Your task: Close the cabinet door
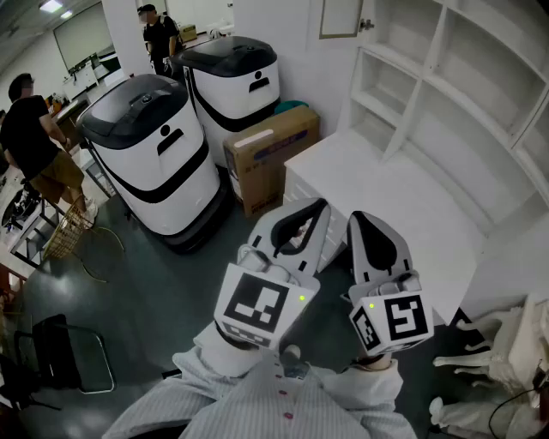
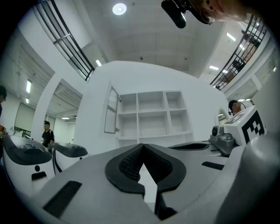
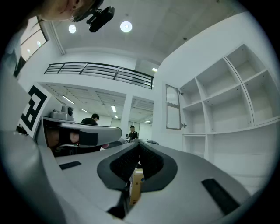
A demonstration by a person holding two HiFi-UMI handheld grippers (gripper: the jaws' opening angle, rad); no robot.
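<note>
White cabinet door [image 1: 340,19] stands open well beyond left gripper [image 1: 316,210] and right gripper [image 1: 362,221], both closed.

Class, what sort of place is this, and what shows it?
Probably a robotics lab or workshop: big white machines, a cardboard box on the floor, bare white shelves with an open door.

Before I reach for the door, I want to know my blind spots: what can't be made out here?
Head view: cabinet door cut off by the top edge.
Left gripper view: counter mostly hidden behind the left gripper.
Right gripper view: cardboard box mostly hidden behind the right gripper.
</note>
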